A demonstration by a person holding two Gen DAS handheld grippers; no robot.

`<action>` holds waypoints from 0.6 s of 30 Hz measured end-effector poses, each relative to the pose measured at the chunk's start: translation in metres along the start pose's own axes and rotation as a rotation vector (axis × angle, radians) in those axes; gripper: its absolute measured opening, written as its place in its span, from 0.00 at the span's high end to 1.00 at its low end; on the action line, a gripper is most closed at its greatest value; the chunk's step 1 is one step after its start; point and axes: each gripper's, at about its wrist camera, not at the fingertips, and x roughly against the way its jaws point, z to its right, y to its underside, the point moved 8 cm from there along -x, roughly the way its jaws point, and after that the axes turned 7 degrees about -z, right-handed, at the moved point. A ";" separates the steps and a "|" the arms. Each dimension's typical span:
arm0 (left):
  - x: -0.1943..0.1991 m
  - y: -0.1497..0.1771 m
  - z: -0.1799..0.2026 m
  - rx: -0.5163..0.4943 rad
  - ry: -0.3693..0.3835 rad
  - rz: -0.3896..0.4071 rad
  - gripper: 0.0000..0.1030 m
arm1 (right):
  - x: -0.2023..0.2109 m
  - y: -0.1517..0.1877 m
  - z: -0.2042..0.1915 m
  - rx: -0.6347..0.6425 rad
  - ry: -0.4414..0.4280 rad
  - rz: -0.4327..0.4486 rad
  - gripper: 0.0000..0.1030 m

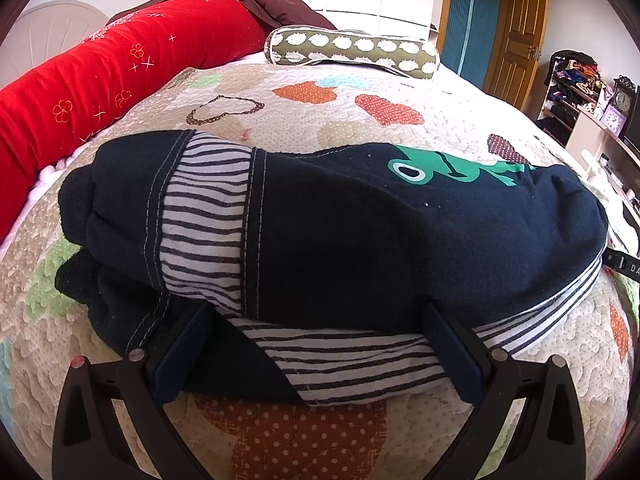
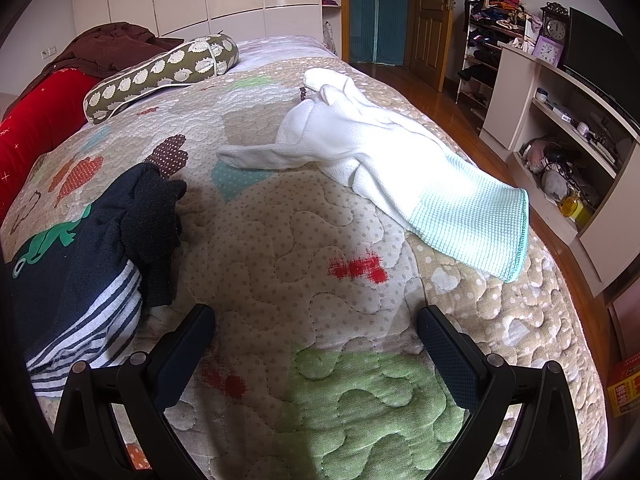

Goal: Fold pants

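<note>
A quilted bedspread (image 2: 320,216), beige with dotted patches in green, orange and red, covers the bed and serves as the work surface. At its far left lie a long red bolster (image 1: 120,68), a brown blanket (image 1: 260,0) heaped behind it, and a green patterned roll pillow (image 1: 352,52). Beyond the bed stand white wardrobe doors (image 2: 200,4), a teal curtain and a wooden door (image 2: 430,16); along the right wall runs a shelf unit (image 2: 560,128) crowded with small items, with two clocks on top.

The pants (image 1: 340,232) (navy, with a green frog print and striped lining) lie bunched in a folded heap on the near left part of the bed. In the left wrist view the left hand-held gripper (image 1: 320,316) is spread wide, its two fingers touching the near edge of the heap on either side of a striped band; it appears to clamp nothing, though the contact itself is partly hidden. The right hand-held gripper (image 2: 316,316) is likewise wide open over bare quilt, just right of the pants (image 2: 92,248), holding nothing.

A white knitted garment (image 2: 380,160) with a pale green cuff sprawls toward the bed's right edge, well apart from the pants. Between them the quilt is open; past the right edge lies wooden floor (image 2: 440,96).
</note>
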 end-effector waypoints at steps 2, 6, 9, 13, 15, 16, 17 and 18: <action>0.000 0.001 0.000 0.001 0.001 0.002 0.00 | 0.000 0.000 -0.001 0.001 0.004 0.000 0.00; 0.000 0.001 0.000 0.001 0.000 0.002 0.00 | 0.000 0.000 0.000 0.000 0.003 0.000 0.00; 0.000 0.000 0.000 0.000 -0.002 0.002 0.00 | 0.000 0.001 0.000 -0.014 -0.001 -0.014 0.00; 0.000 0.002 0.001 0.000 -0.004 0.003 0.00 | 0.002 0.007 0.003 -0.078 -0.034 -0.080 0.00; 0.000 0.002 0.000 0.001 -0.004 0.002 0.00 | 0.006 0.016 0.000 -0.077 -0.046 -0.083 0.00; 0.000 0.002 0.001 0.000 -0.003 0.001 0.00 | 0.009 0.021 -0.003 -0.064 -0.047 -0.084 0.00; 0.000 0.003 0.001 0.000 -0.004 -0.002 0.00 | 0.012 0.027 -0.005 -0.058 -0.052 -0.081 0.00; 0.000 0.003 0.001 0.000 -0.005 -0.008 0.00 | 0.017 0.033 -0.008 -0.049 -0.056 -0.083 0.00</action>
